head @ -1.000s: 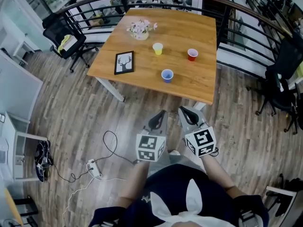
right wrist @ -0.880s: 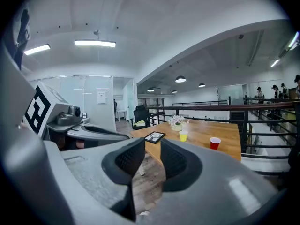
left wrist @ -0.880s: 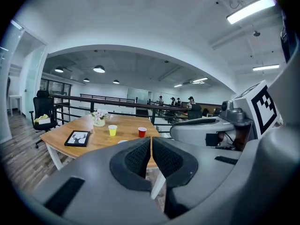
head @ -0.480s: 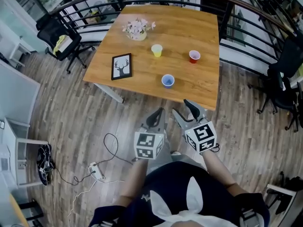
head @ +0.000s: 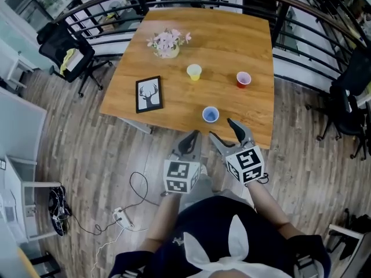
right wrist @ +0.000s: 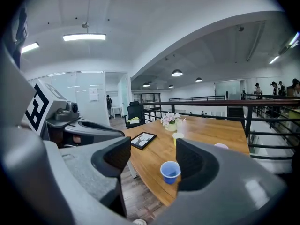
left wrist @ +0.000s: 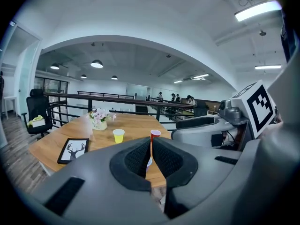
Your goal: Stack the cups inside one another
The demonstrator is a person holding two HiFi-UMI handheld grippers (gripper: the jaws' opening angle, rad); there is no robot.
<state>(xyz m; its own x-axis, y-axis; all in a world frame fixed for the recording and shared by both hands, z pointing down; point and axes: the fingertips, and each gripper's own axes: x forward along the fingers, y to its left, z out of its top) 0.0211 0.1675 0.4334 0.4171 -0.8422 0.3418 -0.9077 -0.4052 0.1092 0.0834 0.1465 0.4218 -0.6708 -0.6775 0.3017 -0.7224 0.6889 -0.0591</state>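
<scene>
Three paper cups stand apart on the wooden table [head: 232, 39]: a blue cup [head: 210, 114] near the front edge, a yellow cup [head: 194, 72] and a red cup [head: 243, 79] further back. My left gripper [head: 191, 138] is shut and empty, just short of the table edge. My right gripper [head: 223, 130] is open, its jaws having just been opening, with nothing held between them. In the right gripper view the blue cup [right wrist: 170, 171] shows ahead, framed by the jaws. In the left gripper view the yellow cup [left wrist: 118, 135] and red cup [left wrist: 155, 134] show above the shut jaws.
A framed deer picture [head: 148, 94] lies on the table's left side and a pot of pink flowers [head: 165, 42] stands at the back left. A black railing [head: 301, 62] runs behind and right of the table. Office chairs [head: 64, 45] and a floor cable [head: 136, 184] lie around.
Both grippers have moved forward to the table's front edge. The right gripper's jaws went from shut to wide open. The left stays shut.
</scene>
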